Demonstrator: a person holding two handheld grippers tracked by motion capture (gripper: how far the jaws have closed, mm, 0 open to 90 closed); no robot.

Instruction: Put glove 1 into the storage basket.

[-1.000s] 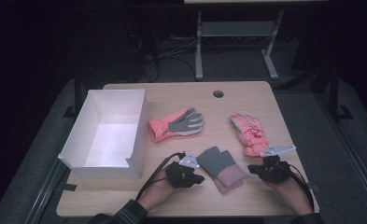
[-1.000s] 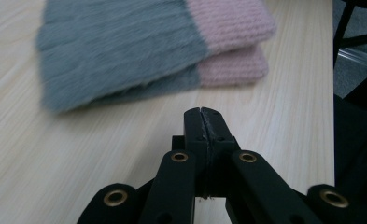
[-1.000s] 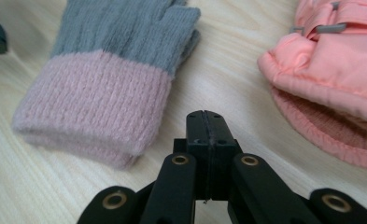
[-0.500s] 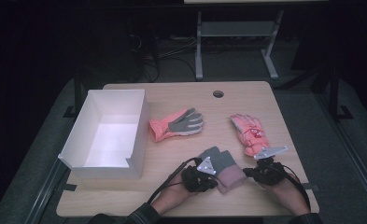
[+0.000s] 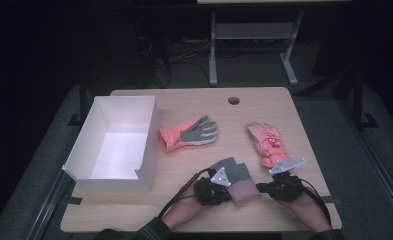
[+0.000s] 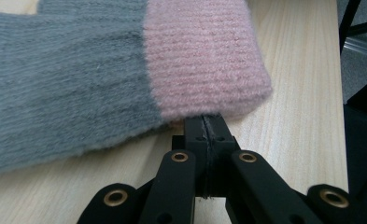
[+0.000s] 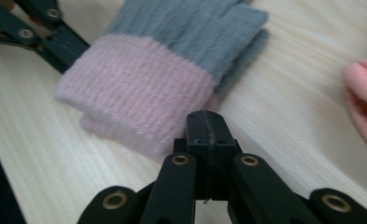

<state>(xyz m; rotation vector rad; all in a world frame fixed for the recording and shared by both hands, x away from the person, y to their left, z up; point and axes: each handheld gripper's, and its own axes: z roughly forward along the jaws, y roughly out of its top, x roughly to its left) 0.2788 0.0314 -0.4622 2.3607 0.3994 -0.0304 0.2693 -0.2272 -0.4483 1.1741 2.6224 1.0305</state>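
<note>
Fuzzy grey knit glove (image 5: 235,181) — ribbed pink cuff (image 6: 202,56) — flat between closed claws.

The high view is dim and grainy: light falls from above onto the pale wooden worktop (image 5: 274,107), while the floor around it sinks into near black. The open white cardboard box (image 5: 84,150) glows brightest inside. Both gripper views are brighter, with nearby edges softly blurred.
</note>
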